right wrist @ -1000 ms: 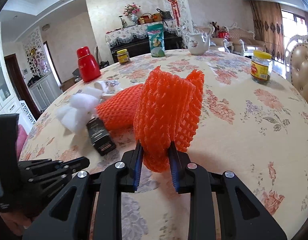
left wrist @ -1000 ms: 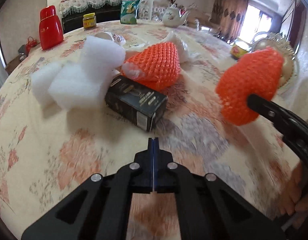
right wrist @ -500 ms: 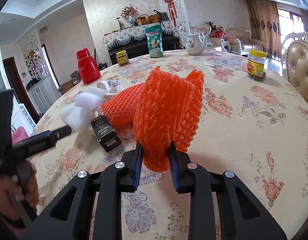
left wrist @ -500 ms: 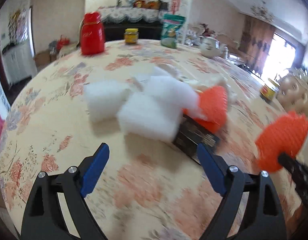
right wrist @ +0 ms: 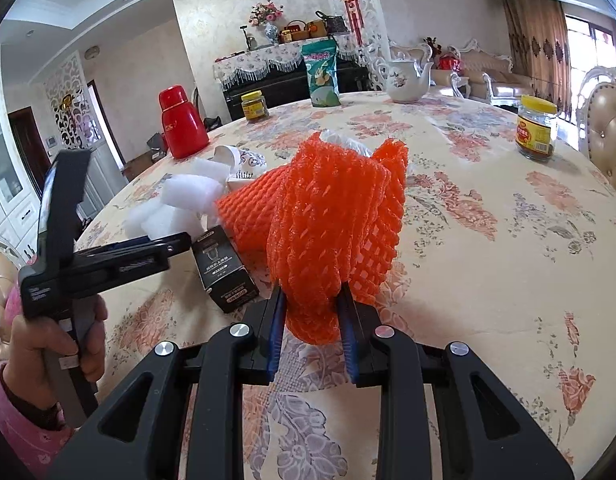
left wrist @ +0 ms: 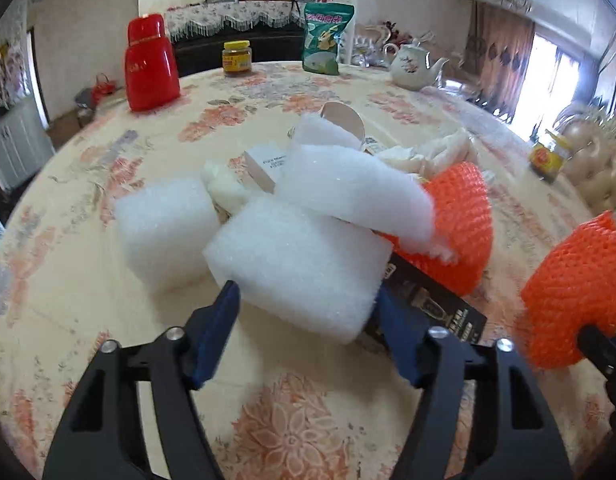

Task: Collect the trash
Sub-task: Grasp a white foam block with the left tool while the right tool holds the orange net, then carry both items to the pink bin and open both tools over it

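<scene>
A pile of trash lies mid-table: several white foam blocks [left wrist: 300, 260], a black carton [left wrist: 432, 304], a second orange foam net [left wrist: 464, 216] and crumpled white wrap [left wrist: 436, 152]. My left gripper [left wrist: 308, 308] is open, its blue pads either side of the nearest foam block without squeezing it. My right gripper [right wrist: 312, 308] is shut on an orange foam net [right wrist: 336, 220] and holds it above the table; the net also shows in the left wrist view [left wrist: 576, 292]. The left gripper [right wrist: 156, 248] also shows in the right wrist view, beside the black carton [right wrist: 224, 268].
A red thermos [left wrist: 150, 64], a yellow-lidded jar [left wrist: 237, 58], a green snack bag [left wrist: 326, 38] and a white teapot [left wrist: 412, 66] stand at the far edge. Another jar [right wrist: 536, 128] stands at the right by a padded chair [right wrist: 608, 120]. The tablecloth [left wrist: 108, 340] is floral.
My left gripper opened from shut, swung left and moved forward until its pads straddle the nearest white foam block. The right gripper kept hold of the orange net and barely moved.
</scene>
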Tool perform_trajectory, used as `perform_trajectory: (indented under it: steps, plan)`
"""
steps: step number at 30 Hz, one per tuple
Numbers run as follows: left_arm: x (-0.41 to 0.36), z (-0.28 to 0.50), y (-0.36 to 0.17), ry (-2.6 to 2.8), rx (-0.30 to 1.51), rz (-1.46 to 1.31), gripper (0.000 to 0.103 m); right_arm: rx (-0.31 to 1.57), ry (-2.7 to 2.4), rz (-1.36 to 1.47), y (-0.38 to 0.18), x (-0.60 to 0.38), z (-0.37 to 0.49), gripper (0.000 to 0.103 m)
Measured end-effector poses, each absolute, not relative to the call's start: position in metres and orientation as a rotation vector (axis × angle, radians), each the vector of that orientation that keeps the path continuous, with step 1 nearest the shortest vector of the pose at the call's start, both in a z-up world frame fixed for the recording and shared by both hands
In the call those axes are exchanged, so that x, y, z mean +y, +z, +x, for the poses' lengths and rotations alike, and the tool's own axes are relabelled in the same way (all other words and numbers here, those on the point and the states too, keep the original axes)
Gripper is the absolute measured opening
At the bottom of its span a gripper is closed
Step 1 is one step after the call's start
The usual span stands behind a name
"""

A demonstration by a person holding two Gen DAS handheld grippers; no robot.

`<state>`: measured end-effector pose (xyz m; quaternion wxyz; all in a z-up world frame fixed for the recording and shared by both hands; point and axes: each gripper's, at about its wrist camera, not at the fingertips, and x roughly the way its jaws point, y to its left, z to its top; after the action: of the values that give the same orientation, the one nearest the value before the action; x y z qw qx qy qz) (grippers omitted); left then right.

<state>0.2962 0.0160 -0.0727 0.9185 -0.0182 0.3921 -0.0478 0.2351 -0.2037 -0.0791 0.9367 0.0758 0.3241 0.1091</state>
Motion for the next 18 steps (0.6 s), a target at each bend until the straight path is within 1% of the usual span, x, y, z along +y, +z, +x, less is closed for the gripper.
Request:
perform_trajectory:
  steps: [1, 2, 5, 12, 18]
  plan:
    - [0.018, 0.294, -0.073, -0.108, 0.805, -0.043, 0.052, 0.665, 0.223, 0.153, -0.080, -0.202, 0.236, 0.026]
    - [0.021, 0.290, -0.073, -0.117, 0.801, -0.048, 0.048, 0.667, 0.224, 0.150, -0.081, -0.200, 0.236, 0.026]
    - [0.027, 0.277, -0.073, -0.140, 0.796, -0.072, 0.043, 0.673, 0.241, 0.136, -0.083, -0.189, 0.234, 0.026]
    - [0.048, 0.226, -0.062, -0.180, 0.743, -0.132, 0.041, 0.664, 0.296, 0.100, -0.077, -0.159, 0.220, 0.026]
    - [0.089, 0.174, -0.049, -0.127, 0.675, -0.153, 0.041, 0.643, 0.388, 0.044, -0.067, -0.117, 0.208, 0.026]
